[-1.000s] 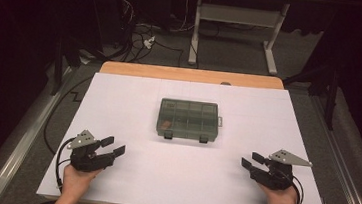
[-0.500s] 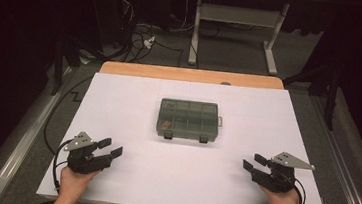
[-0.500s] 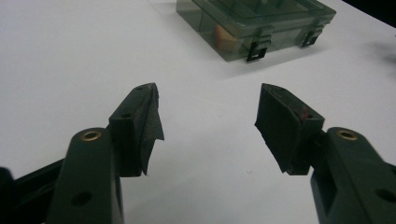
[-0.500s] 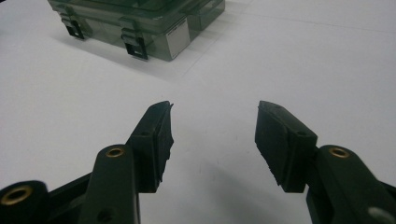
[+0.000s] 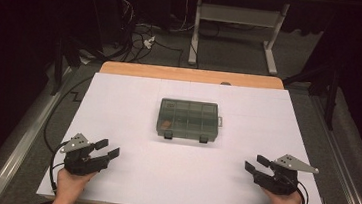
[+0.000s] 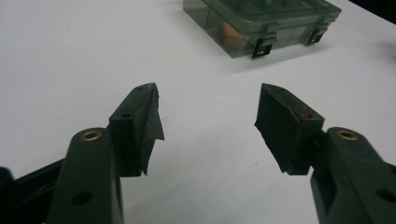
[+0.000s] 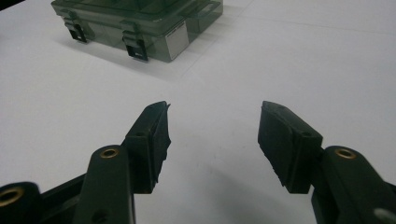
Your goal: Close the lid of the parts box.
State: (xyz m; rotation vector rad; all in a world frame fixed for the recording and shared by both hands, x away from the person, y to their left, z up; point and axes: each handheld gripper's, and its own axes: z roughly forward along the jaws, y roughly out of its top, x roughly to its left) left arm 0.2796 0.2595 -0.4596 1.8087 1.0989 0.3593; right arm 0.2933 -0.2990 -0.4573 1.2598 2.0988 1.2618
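Observation:
A smoky transparent compartment box (image 5: 188,119) lies shut in the middle of the white table (image 5: 134,92), its two black latches facing me. A small orange thing (image 6: 229,31) sits in one front compartment. My left gripper (image 5: 108,148) rests near the front left corner, open and with nothing in it, and the box (image 6: 261,18) lies well ahead of its jaws (image 6: 208,93). My right gripper (image 5: 254,163) rests near the front right corner. Its jaws have just been opening and stand wide with nothing between them (image 7: 215,106), far short of the box (image 7: 140,23).
A wooden strip (image 5: 191,75) borders the table's far edge. Behind it on the dark floor are a white desk frame (image 5: 237,17) and tangled cables (image 5: 140,38). Metal rails run along both sides of the table. A cable trails from each gripper.
Both hands stay about where they were. The right gripper's jaws look slightly wider apart than a second ago.

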